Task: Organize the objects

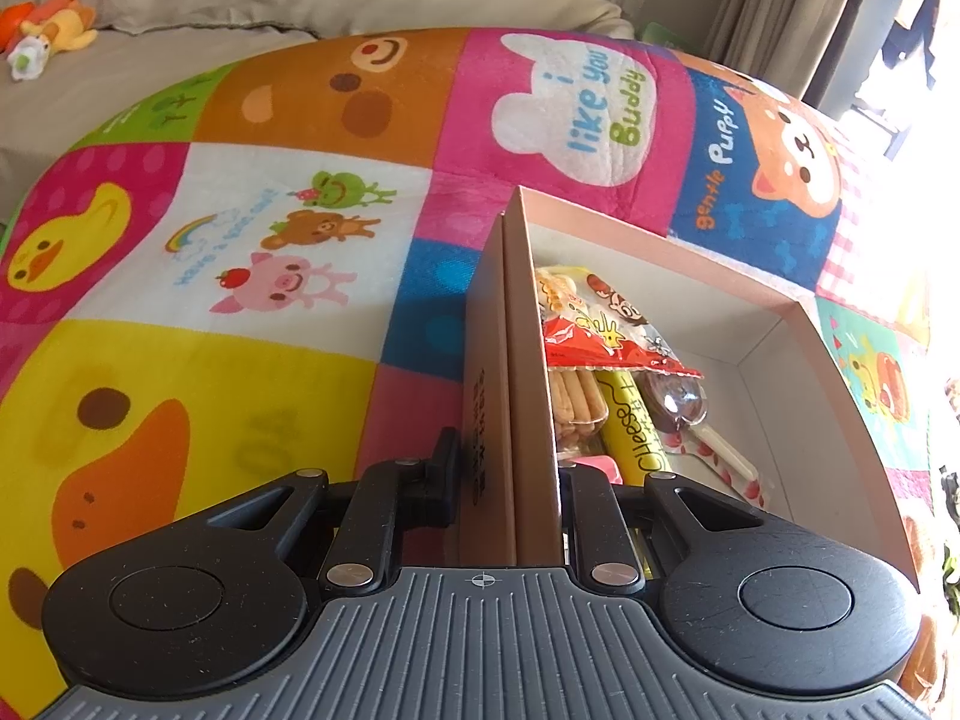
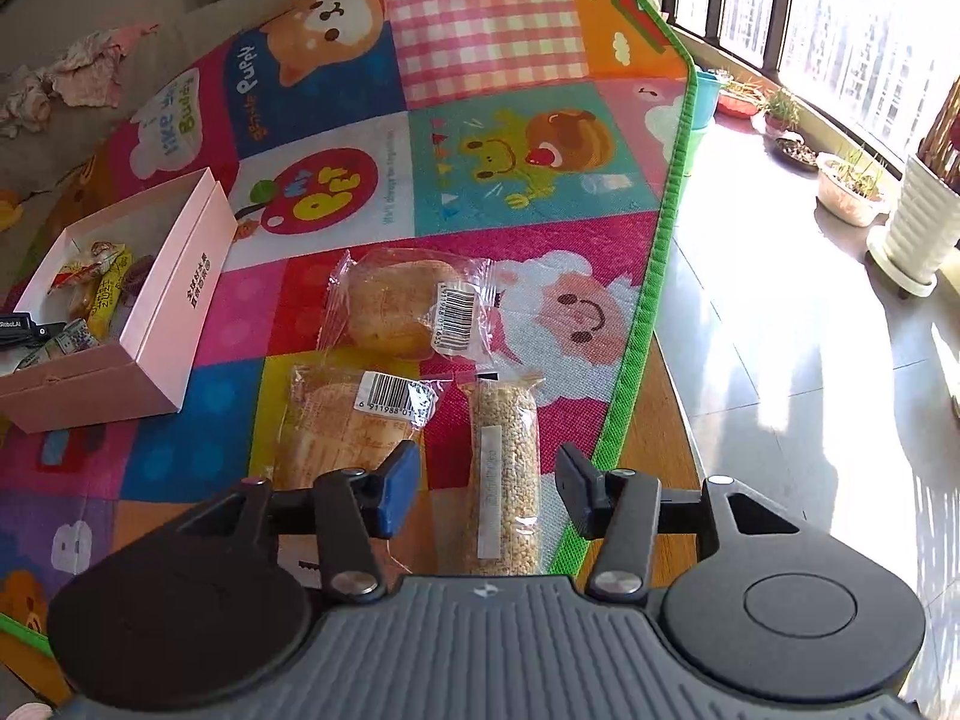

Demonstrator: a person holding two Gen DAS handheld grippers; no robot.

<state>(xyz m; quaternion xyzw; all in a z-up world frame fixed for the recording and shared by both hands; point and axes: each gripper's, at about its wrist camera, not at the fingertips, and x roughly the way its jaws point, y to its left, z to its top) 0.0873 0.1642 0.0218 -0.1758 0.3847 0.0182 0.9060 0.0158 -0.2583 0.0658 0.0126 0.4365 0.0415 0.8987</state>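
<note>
Left gripper [image 1: 507, 474]: fingers are pinched on the near side wall of the pink cardboard box [image 1: 774, 300], one finger outside, one inside. The snacks already boxed lie just right of the inside finger, the yellow cheese stick [image 1: 630, 420] nearest.

Right gripper [image 2: 486, 492]: jaws are spread, nothing held. The grain bar packet [image 2: 507, 468] lies lengthwise between and ahead of the fingers, on the play mat [image 2: 240, 450]. Two wrapped bread packets [image 2: 390, 306] sit ahead and to the left.

Judged step: pick-up of the grain bar. The fingers should be lowered astride its middle and closed gently, as the wrapper looks slippery and the bar crumbly. The box should be kept pinned.
</note>
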